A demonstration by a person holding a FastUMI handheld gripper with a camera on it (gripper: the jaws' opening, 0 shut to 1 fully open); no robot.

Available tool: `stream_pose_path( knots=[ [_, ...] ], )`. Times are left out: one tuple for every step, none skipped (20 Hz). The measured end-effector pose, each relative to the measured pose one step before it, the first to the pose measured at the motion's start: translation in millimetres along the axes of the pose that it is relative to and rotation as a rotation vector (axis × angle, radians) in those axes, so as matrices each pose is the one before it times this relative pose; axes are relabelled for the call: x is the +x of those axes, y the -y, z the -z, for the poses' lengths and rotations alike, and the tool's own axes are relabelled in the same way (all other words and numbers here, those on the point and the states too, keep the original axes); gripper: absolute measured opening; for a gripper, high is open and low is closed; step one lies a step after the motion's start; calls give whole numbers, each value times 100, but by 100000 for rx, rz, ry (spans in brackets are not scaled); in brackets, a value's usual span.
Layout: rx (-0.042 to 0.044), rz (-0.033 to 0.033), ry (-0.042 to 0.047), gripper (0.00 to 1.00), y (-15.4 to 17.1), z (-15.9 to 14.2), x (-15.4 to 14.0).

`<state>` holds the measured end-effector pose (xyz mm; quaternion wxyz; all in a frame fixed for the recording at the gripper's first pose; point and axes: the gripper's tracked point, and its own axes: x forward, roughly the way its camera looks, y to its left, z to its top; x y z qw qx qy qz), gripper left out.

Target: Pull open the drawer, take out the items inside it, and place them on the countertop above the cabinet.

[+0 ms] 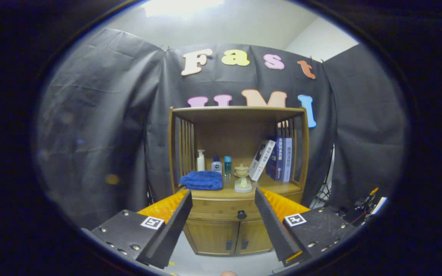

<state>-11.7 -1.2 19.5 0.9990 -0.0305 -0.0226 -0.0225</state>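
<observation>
A wooden cabinet stands ahead of me against the booth wall. Its drawer is closed, with a dark round knob at its middle. The countertop lies just above the drawer. My gripper is open, well short of the cabinet. The knob shows between the fingers, a little lower than the tips and some way beyond them. Nothing is held between the fingers. What the drawer holds is hidden.
On the countertop lie a folded blue towel, three small bottles, a pale lidded cup and several books at the right. Two closed doors sit below the drawer. Cables and gear lie at the right.
</observation>
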Motion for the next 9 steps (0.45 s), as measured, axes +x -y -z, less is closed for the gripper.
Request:
stream_pose_path(
  knots=[
    [-509,-767,2337,99,-494,-1202,-585],
    [-515,-681,2215,98,-320,-1275,-414],
    [-70,-398,2117,98,-289,-1115,-455],
    [460,-429,1482,98,-277,-936,-433],
    [958,-252,952,98,-233,-758,-399],
    [1066,-534,817,98,-113,-701,-395],
    [1177,-728,853,98,-298,-597,-179],
    [914,37,775,98,16,-461,-231],
    [660,-103,844,98,-20,-456,-189]
  ],
)
